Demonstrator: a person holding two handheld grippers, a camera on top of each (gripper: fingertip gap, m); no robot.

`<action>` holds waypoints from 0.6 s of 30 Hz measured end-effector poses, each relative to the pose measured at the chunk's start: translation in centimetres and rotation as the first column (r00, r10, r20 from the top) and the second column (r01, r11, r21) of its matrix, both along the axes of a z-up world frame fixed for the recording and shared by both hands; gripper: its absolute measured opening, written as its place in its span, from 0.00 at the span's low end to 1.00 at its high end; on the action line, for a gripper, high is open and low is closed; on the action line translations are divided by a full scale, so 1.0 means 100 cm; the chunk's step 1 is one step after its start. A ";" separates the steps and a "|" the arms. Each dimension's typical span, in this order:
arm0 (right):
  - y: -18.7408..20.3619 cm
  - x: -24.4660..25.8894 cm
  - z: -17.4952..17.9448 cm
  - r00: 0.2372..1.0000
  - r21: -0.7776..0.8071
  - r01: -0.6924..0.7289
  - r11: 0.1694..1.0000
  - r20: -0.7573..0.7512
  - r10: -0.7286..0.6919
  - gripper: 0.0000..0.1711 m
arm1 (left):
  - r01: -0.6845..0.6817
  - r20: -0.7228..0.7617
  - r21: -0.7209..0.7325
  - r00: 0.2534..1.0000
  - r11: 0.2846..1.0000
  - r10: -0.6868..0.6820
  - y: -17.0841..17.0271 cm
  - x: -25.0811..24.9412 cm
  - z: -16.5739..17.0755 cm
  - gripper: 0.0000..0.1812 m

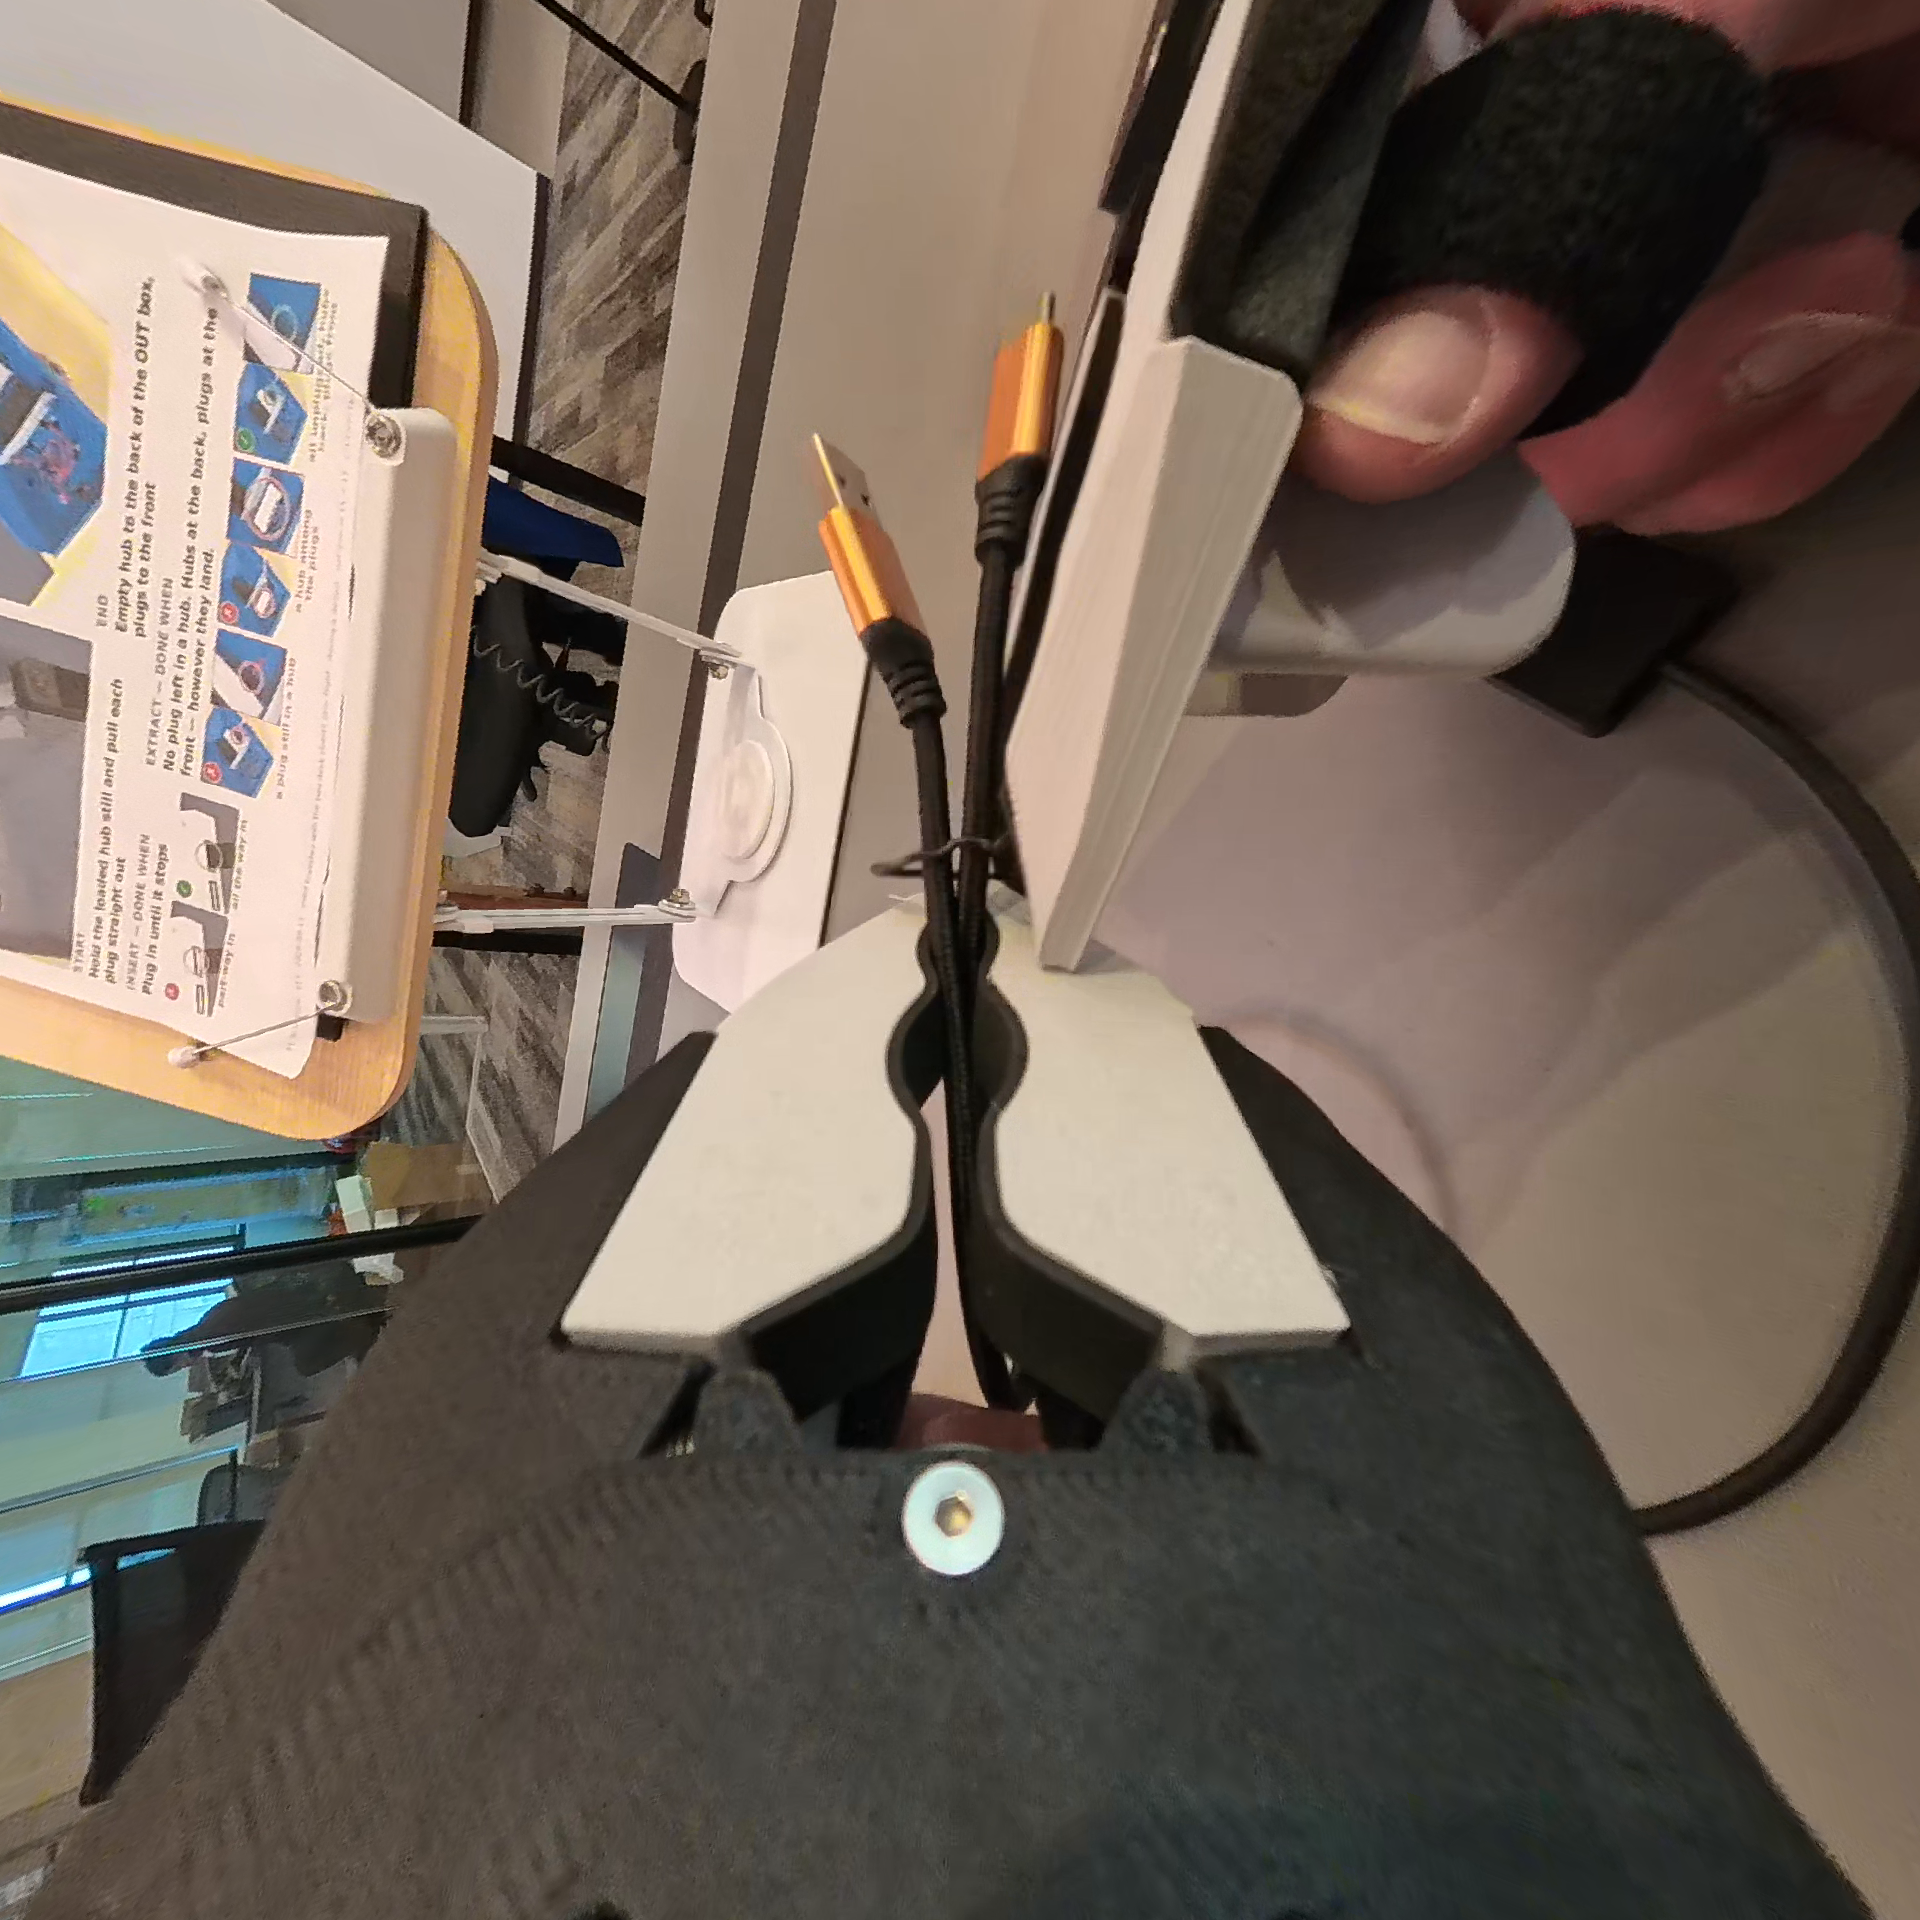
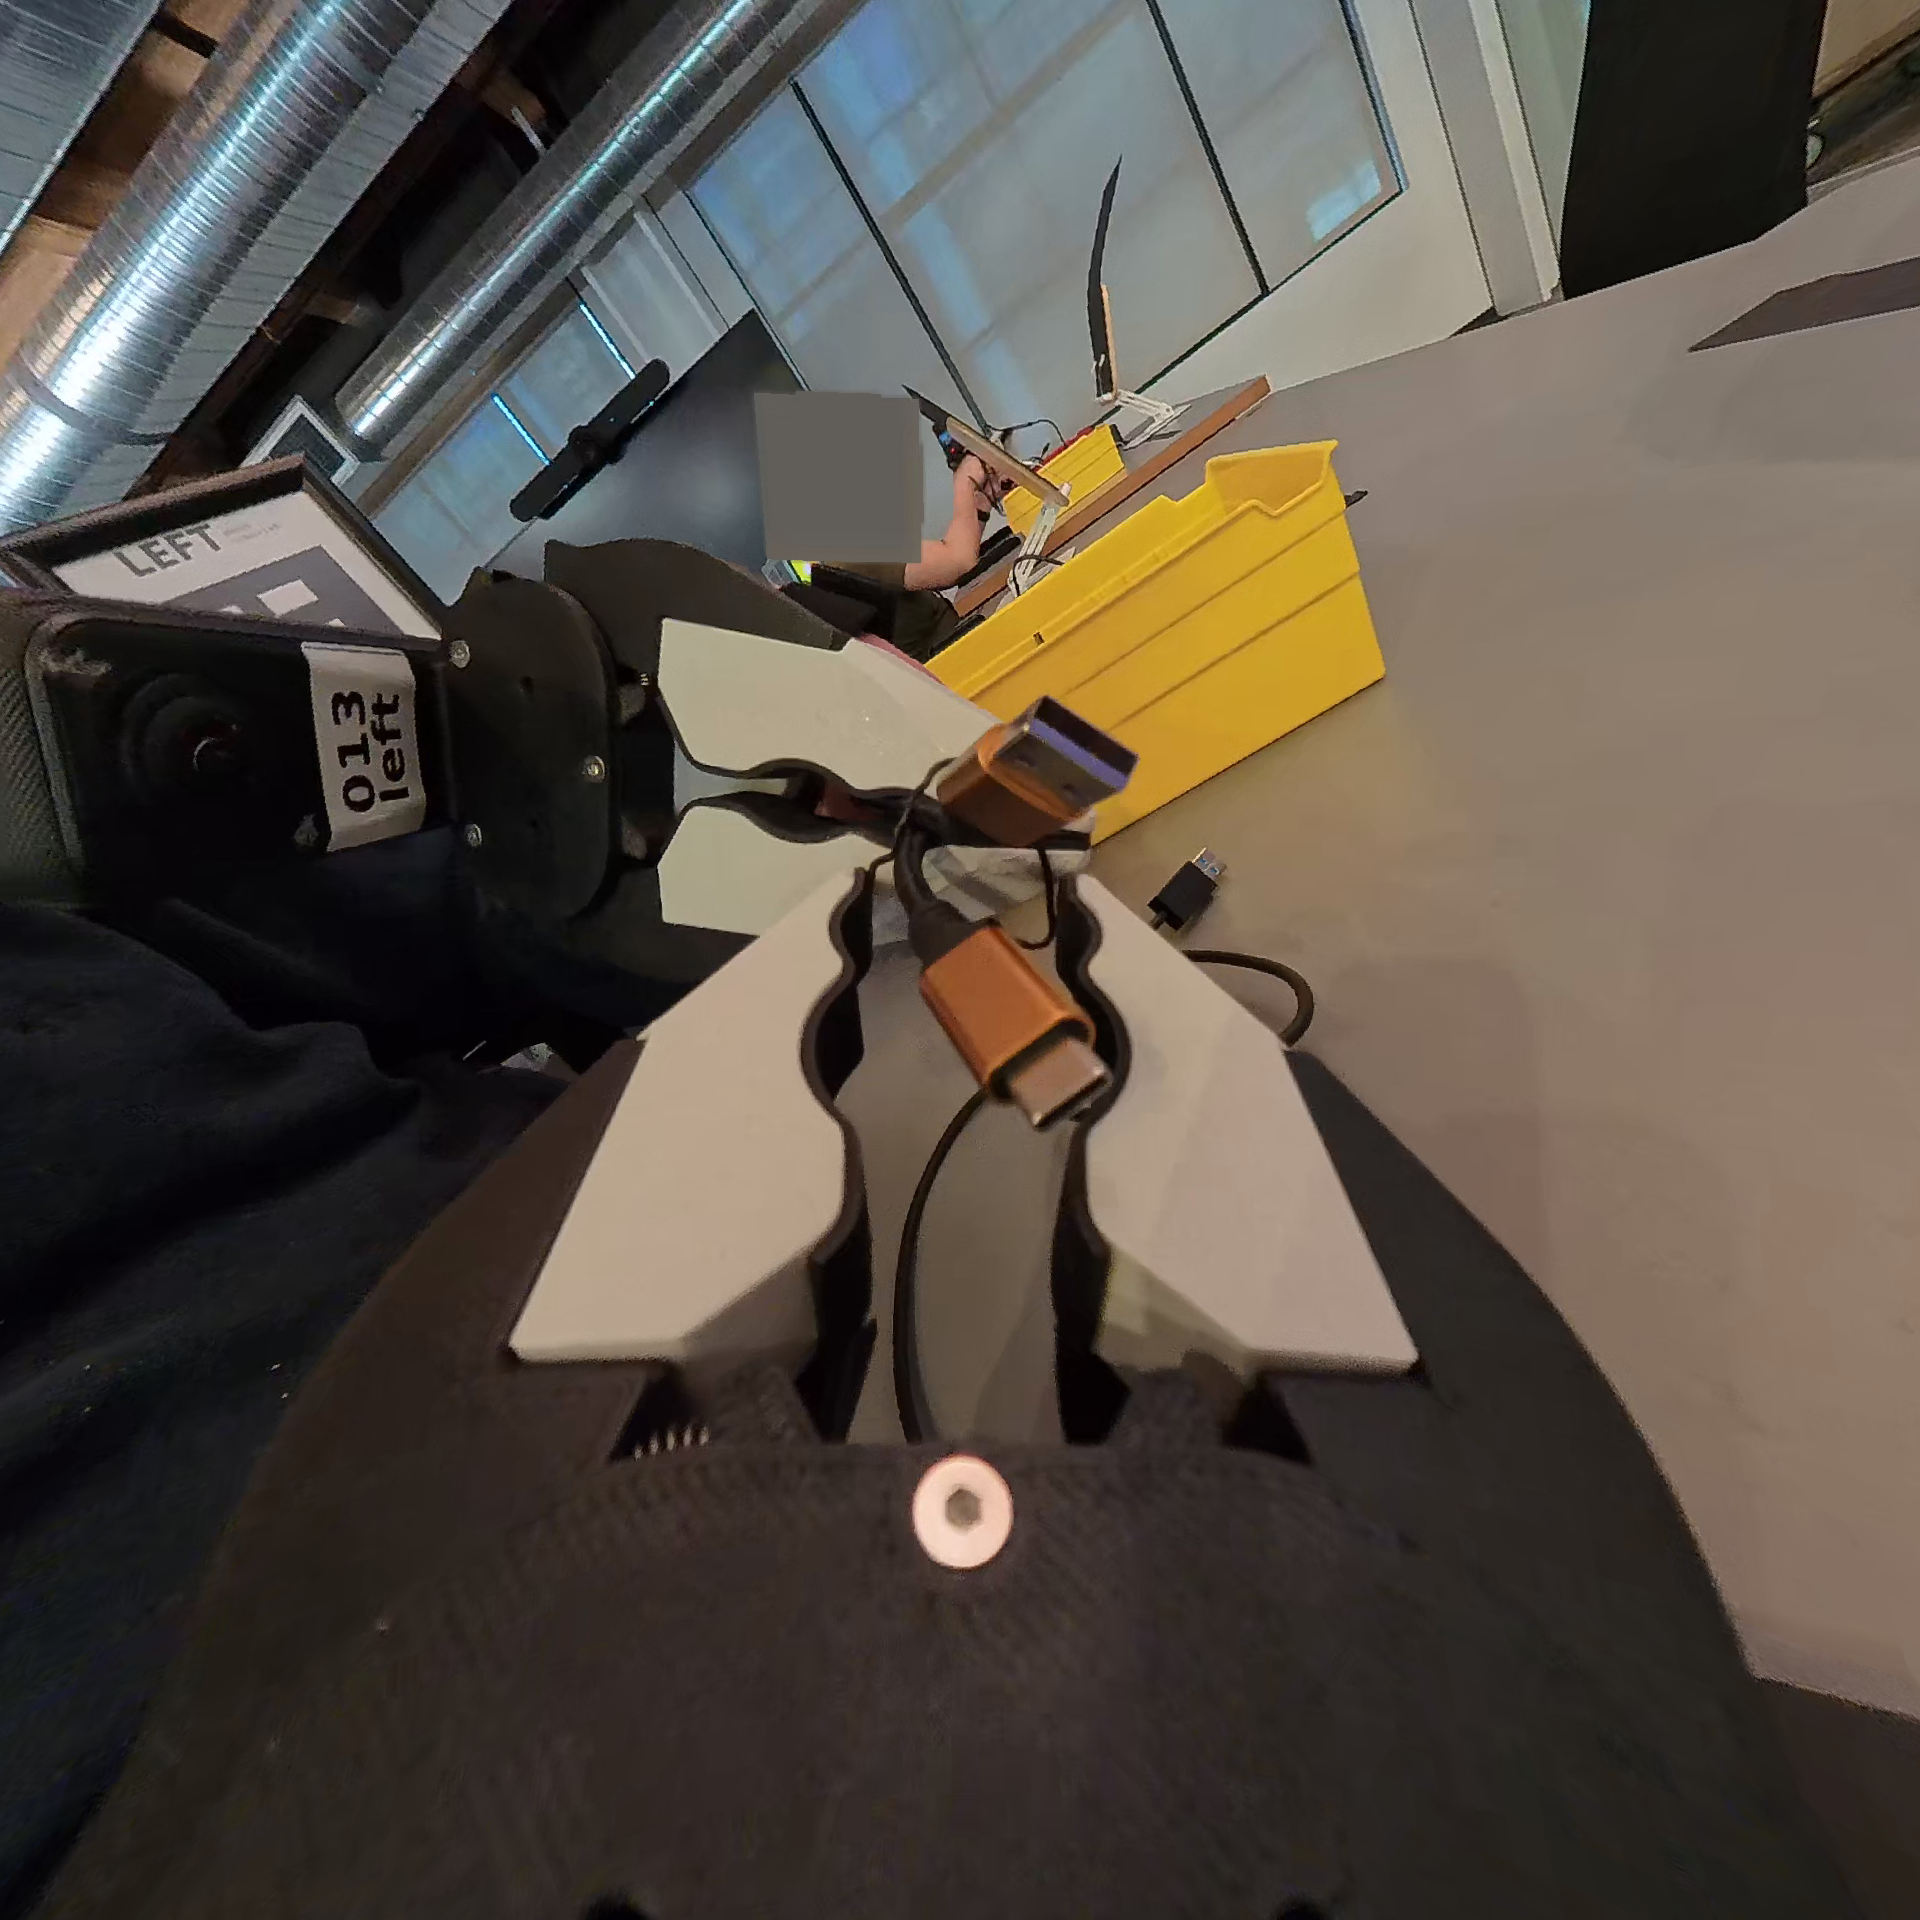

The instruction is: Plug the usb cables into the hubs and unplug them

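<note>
My left gripper (image 1: 958, 940) is shut on a black braided cable (image 1: 940, 790) folded double and tied with a thin tie. Its two orange-sleeved plugs stick out past the fingertips: a USB-A plug (image 1: 857, 520) and a USB-C plug (image 1: 1023, 400). In the right wrist view the left gripper (image 2: 769, 795) comes in from the left, holding the cable up. My right gripper (image 2: 966, 920) is open, and the USB-C plug (image 2: 1013, 1029) lies between its fingers, close to the right one. The USB-A plug (image 2: 1029, 774) points away above the fingertips. One white finger (image 1: 1143, 644) of the right gripper shows beside the plugs.
A yellow bin (image 2: 1195, 644) stands on the grey table (image 2: 1610, 831) beyond the grippers. A black cable with a black plug (image 2: 1195, 894) lies on the table. A printed sheet on a wooden stand (image 1: 208, 623) is at the left. A person sits at a far table.
</note>
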State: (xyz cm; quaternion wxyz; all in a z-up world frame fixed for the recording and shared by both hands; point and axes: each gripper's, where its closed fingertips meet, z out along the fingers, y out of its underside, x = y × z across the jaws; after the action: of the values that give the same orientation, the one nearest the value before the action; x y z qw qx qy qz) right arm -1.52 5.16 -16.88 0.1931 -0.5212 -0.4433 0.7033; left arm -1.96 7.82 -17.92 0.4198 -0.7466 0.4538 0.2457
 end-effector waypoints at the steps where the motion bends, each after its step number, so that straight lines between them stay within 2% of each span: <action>1: 0.000 0.000 0.000 1.000 0.000 -0.001 1.000 -0.003 0.001 0.18 | 0.000 0.007 -0.002 1.000 1.000 0.000 0.000 0.000 0.001 0.00; 5: -0.001 0.002 0.002 1.000 0.004 -0.006 1.000 -0.014 0.006 0.17 | 0.007 0.027 -0.006 1.000 1.000 -0.007 -0.001 0.001 0.003 0.00; 13: 0.000 0.005 0.005 0.999 0.008 -0.006 1.000 -0.040 0.007 0.07 | 0.022 0.046 -0.004 0.999 1.000 -0.022 -0.002 0.001 0.008 0.00; 18: 0.000 0.004 0.001 1.000 0.043 0.006 0.999 -0.016 -0.005 0.11 | 0.023 0.044 -0.016 0.999 1.000 -0.022 -0.003 0.001 0.005 0.00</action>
State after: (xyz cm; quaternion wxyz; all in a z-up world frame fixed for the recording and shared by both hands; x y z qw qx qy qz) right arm -1.09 5.21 -16.76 0.2097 -0.5124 -0.4555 0.6971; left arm -1.82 7.53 -17.42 0.4262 -0.7502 0.4549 0.2205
